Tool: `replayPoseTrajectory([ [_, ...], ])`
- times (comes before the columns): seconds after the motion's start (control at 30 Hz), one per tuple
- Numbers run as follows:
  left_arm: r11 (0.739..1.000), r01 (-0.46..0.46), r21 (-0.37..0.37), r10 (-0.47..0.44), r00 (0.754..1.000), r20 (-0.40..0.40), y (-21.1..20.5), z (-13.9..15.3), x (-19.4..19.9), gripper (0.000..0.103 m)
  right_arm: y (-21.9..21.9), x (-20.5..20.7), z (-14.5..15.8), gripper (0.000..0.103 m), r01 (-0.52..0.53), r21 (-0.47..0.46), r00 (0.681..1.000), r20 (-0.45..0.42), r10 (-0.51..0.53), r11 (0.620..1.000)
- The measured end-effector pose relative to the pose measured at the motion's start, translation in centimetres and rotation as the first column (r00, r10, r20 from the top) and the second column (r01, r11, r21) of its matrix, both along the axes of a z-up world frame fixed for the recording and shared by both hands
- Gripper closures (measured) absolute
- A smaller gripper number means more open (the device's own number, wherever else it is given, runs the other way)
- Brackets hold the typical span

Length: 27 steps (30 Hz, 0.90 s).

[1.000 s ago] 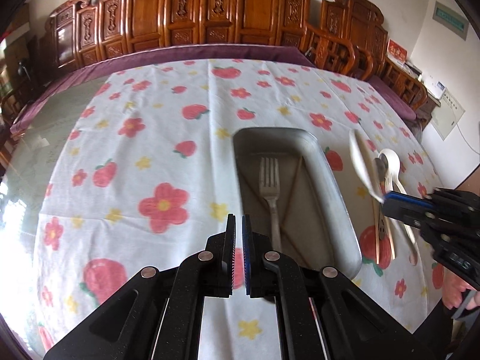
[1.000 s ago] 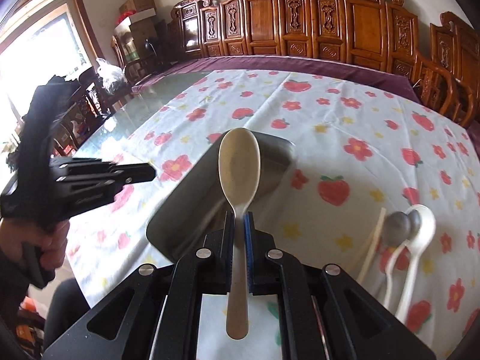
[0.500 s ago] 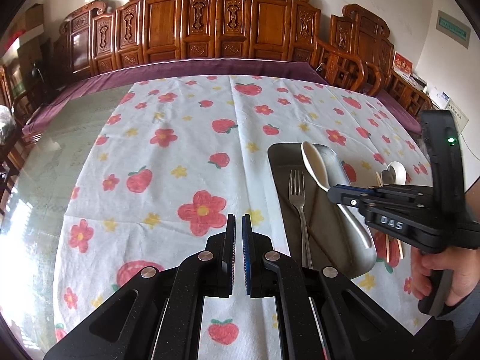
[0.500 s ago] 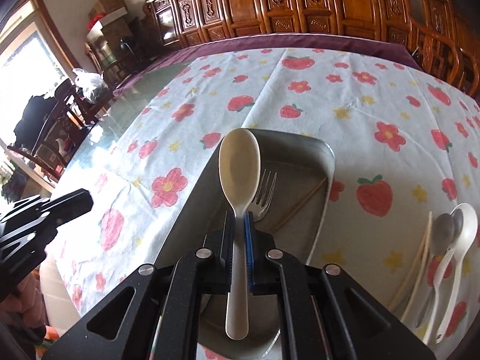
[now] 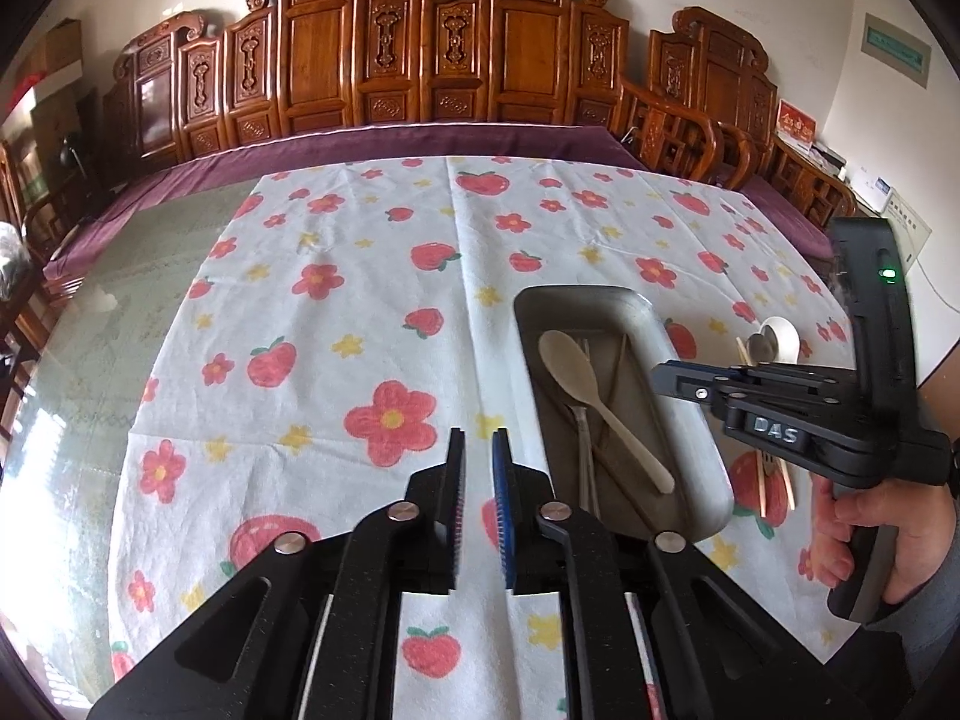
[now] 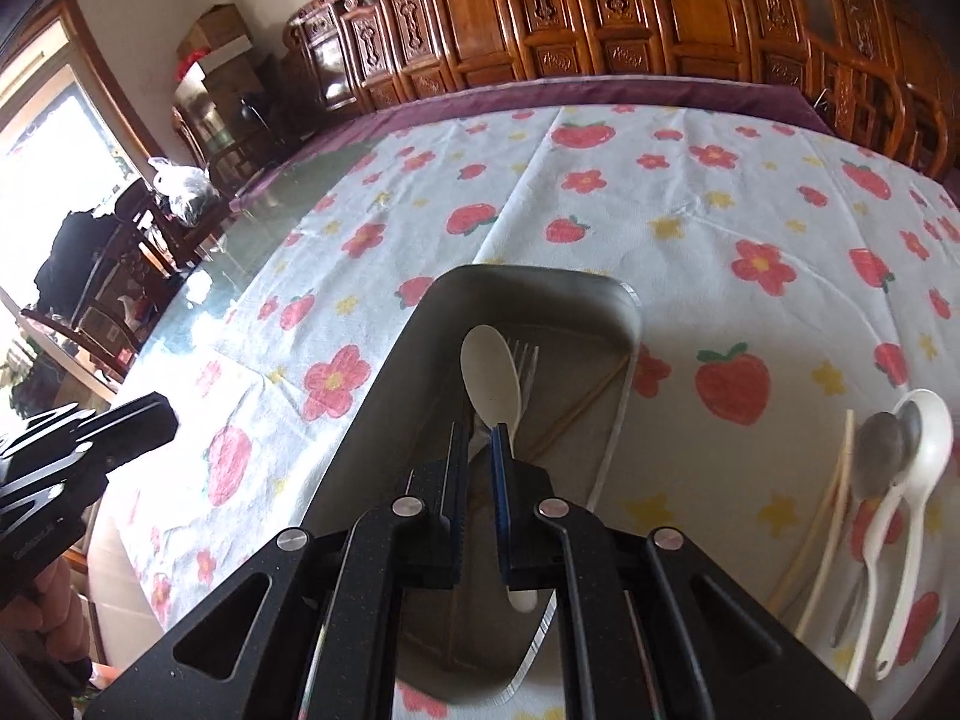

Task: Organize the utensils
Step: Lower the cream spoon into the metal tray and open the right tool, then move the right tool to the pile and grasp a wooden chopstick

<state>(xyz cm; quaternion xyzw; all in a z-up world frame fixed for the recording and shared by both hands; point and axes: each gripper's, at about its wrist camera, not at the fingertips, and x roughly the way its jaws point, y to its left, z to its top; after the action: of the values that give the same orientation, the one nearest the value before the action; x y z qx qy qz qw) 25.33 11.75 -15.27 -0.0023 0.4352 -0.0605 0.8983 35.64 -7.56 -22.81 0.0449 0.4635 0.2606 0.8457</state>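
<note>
A cream spoon (image 5: 600,408) lies in the metal tray (image 5: 600,294), on top of a fork (image 5: 585,450) and beside chopsticks (image 5: 618,360). My right gripper (image 6: 478,432) hovers just above the spoon (image 6: 492,378). Its jaws stand a little apart and do not touch the handle, which runs under the right finger. From the left wrist view the right gripper (image 5: 660,372) is over the tray's right side. My left gripper (image 5: 478,438) hangs over the tablecloth to the left of the tray. Its jaws are opening, with nothing between them.
To the right of the tray (image 6: 384,420) lie a white spoon (image 6: 924,438), a metal spoon (image 6: 882,450) and chopsticks (image 6: 834,480) on the flowered cloth. Carved wooden chairs (image 5: 444,60) line the far edge. Bare glass tabletop (image 5: 90,330) shows at the left.
The right gripper came down over the tray and let go of the cream spoon, which now lies in it. The left gripper's jaws have parted slightly.
</note>
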Motion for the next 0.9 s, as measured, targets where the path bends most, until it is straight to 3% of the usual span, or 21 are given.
replayPoseTrajectory([
  [0.23, 0.999, 0.044, -0.01, -0.044, 0.999, 0.009, -3.3, 0.5, -0.5, 0.091, -6.2, -4.5, 2.7, 0.093, 0.015, -0.023, 0.995, 0.101, -0.012, 1.0],
  [0.43, 0.995, 0.102, -0.022, -0.102, 0.995, 0.022, -7.4, 0.8, -1.5, 0.087, -12.8, -7.3, 3.0, 0.093, 0.077, -0.053, 0.987, 0.147, -0.068, 0.996],
  [0.53, 0.992, 0.122, -0.038, -0.121, 0.992, 0.028, -9.3, 0.7, -1.8, 0.086, -15.5, -7.6, 2.1, 0.092, 0.111, -0.038, 0.985, 0.139, -0.105, 0.993],
  [0.6, 0.99, 0.133, -0.044, -0.132, 0.991, 0.029, -10.5, 0.4, -2.1, 0.086, -16.3, -7.7, 1.1, 0.083, 0.129, -0.031, 0.983, 0.136, -0.123, 0.991],
  [0.8, 0.988, 0.146, -0.049, -0.145, 0.989, 0.021, -12.5, -0.4, -3.0, 0.086, -17.2, -7.5, -3.2, 0.082, 0.143, -0.004, 0.986, 0.083, -0.142, 0.99],
  [0.9, 0.989, 0.138, -0.053, -0.138, 0.99, 0.011, -12.8, -0.7, -3.3, 0.086, -16.4, -6.9, -5.1, 0.082, 0.136, -0.049, 0.99, 0.055, -0.133, 0.99],
])
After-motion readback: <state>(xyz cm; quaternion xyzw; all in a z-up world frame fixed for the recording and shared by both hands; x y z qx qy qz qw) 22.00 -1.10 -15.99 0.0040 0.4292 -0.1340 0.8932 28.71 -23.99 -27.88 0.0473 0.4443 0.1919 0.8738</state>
